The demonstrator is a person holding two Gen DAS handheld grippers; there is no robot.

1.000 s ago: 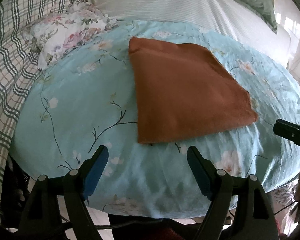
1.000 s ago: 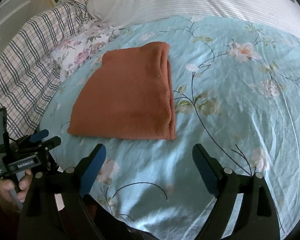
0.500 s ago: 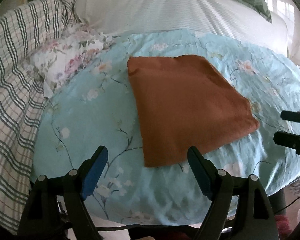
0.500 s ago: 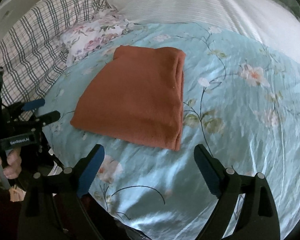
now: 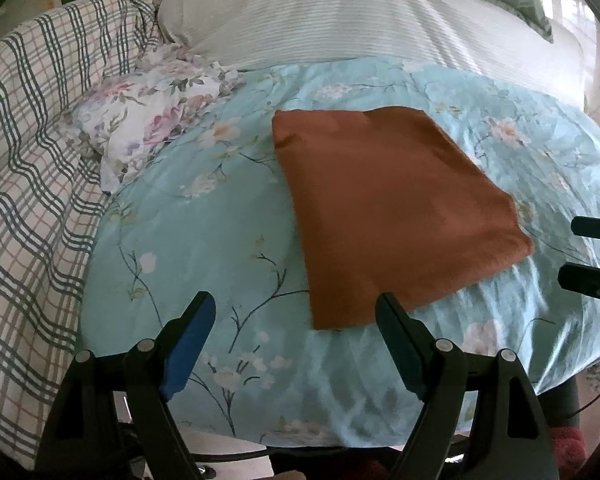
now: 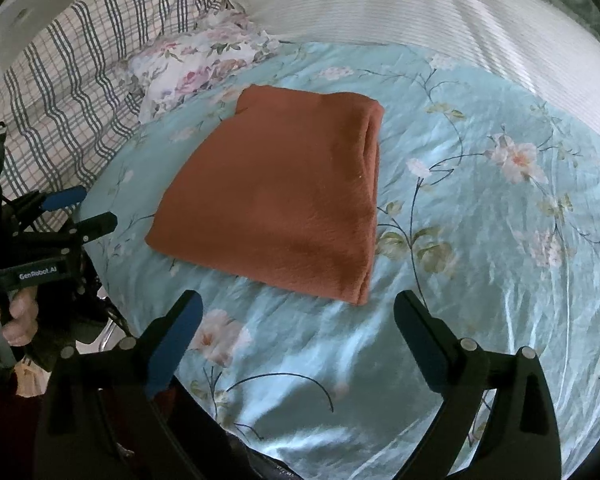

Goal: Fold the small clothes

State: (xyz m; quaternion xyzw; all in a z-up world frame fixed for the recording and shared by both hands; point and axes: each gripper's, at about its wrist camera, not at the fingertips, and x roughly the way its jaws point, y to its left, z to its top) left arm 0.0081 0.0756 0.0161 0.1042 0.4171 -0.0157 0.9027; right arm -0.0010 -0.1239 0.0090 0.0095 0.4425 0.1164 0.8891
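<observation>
A rust-orange cloth [image 5: 388, 216] lies folded flat on the light blue floral sheet [image 5: 204, 240]; in the right wrist view the cloth [image 6: 284, 196] shows stacked layers along its right edge. My left gripper [image 5: 296, 320] is open and empty, just in front of the cloth's near corner. My right gripper [image 6: 296, 320] is open and empty, just in front of the cloth's near edge. The right gripper shows at the right edge of the left wrist view [image 5: 592, 252], and the left gripper shows at the left of the right wrist view [image 6: 80, 208].
A floral-print fabric [image 5: 148, 120] lies bunched at the sheet's far left. A plaid blanket [image 5: 32, 168] covers the left side. A white striped pillow [image 5: 360, 16] lies behind. The sheet's near edge drops off below the grippers.
Both grippers have moved forward and tilted up slightly, so the cloth sits lower and nearer in each view. The cloth has not moved. Both grippers stay open.
</observation>
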